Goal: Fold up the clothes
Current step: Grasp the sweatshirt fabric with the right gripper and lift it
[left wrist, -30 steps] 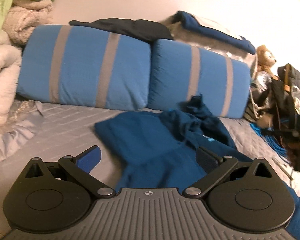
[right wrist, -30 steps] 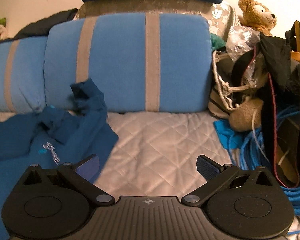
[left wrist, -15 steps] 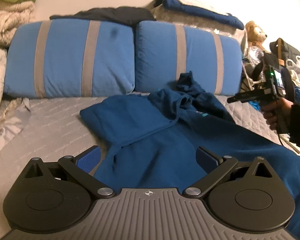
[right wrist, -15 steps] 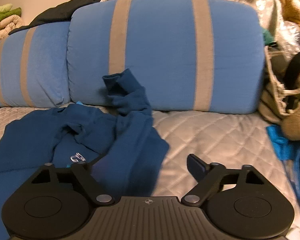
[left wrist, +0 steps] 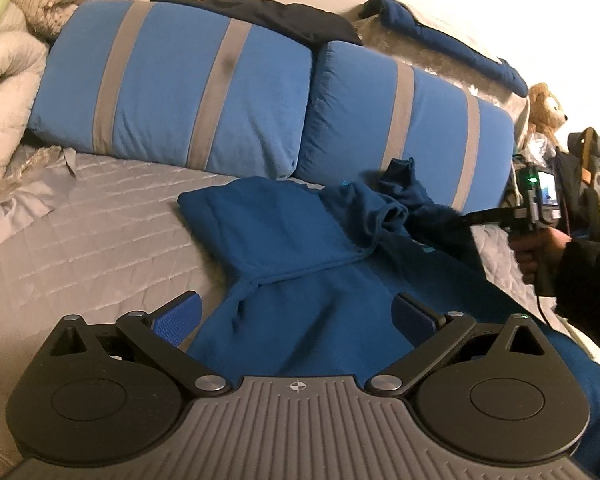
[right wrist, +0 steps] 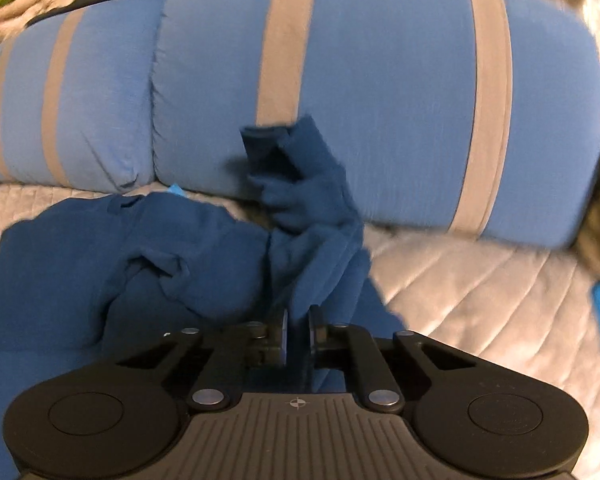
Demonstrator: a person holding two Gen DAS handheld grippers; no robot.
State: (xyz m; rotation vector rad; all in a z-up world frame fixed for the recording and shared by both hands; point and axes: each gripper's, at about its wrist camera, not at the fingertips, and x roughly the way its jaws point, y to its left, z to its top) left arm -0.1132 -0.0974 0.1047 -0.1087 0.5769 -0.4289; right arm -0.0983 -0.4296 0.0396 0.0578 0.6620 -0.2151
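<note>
Right gripper (right wrist: 298, 330) fingers are pinching shut on a fold of the dark blue sweatshirt (left wrist: 300, 264), having just been closing with cloth between them; left gripper (left wrist: 296, 314) is hanging wide open over the garment's body, gripping nothing. Sweatshirt is lying spread on the grey quilted bedspread (left wrist: 100, 216), bunched sleeve (right wrist: 300, 184) leaning up against the blue striped pillows (left wrist: 204, 92). Fabric is looking soft, thick, limp; likely sagging and dragging when lifted, so seams, cuff or hem are probably giving the better hold. Right view is motion-blurred; lower hem is cut off by both grippers' bodies, so the full outline is staying unclear.
</note>
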